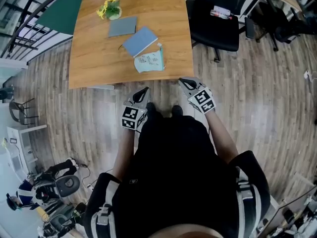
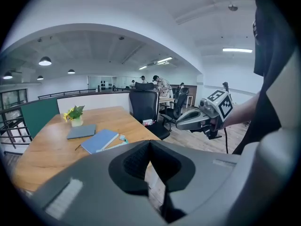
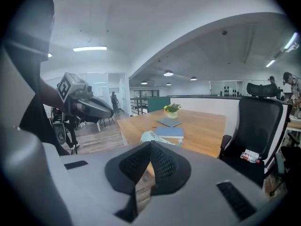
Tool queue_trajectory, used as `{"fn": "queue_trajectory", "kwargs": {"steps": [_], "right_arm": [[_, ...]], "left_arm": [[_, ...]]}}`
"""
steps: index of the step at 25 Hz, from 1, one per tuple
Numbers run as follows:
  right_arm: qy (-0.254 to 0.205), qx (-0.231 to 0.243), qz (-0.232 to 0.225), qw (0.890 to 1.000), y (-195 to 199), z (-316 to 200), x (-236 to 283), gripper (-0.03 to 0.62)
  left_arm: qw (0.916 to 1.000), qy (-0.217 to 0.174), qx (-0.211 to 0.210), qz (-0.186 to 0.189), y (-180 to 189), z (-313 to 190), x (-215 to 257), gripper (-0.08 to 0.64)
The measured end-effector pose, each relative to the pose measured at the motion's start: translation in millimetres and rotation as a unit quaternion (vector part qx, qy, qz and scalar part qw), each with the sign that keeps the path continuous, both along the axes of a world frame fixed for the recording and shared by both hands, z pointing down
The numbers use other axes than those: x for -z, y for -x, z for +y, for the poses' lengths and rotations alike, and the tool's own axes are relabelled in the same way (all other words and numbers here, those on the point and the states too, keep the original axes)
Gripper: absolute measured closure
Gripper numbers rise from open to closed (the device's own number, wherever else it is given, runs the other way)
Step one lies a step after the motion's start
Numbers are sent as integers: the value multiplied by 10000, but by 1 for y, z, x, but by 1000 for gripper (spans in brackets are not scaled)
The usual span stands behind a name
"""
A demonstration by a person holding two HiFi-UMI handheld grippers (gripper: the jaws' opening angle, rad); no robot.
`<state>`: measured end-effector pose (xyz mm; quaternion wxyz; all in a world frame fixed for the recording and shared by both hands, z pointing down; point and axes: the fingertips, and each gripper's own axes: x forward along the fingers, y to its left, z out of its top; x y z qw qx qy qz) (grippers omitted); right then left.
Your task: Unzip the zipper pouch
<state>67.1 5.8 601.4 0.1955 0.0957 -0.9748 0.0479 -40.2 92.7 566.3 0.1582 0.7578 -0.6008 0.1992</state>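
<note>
- Your left gripper [image 2: 150, 144] has its jaws pressed together with nothing between them, held low in front of your body, tips pointing to 12 o'clock.
- Your right gripper [image 3: 150, 145] is closed up tight as well and empty. It sits level with the left one, at its 3 o'clock.
- The pale teal-and-white zipper pouch [image 1: 149, 61] lies flat on the rectangular light-wood table [image 1: 94, 66], near the table's near edge. It's at 12 o'clock from both grippers and well apart from them.
- A blue rectangular notebook [image 1: 139, 40] lies just beside the pouch at its 11 o'clock, with a grey flat notebook [image 1: 122, 26] further along that line.
- Yellow flowers in a small pot [image 1: 110, 7] stand beyond the notebooks.
- A black office chair [image 1: 215, 26] stands at your 2 o'clock, off the table's right edge.
</note>
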Motion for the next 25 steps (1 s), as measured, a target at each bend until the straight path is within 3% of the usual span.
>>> {"fn": "queue_trajectory", "kwargs": {"steps": [6,17,25], "right_arm": [[-19,-80,33,10000,-1,-1,0,588],[-64,17,28,10000,6,-3,1,583],[-74,99,31,9999,10,-3,-1,514]], "left_arm": [[9998,22,-171,-74,-5,-3,-3,560],[10000,-15,-83,25,0,-6,-3,558],[9999,37,-53,-136,0,-4,-7,517]]}}
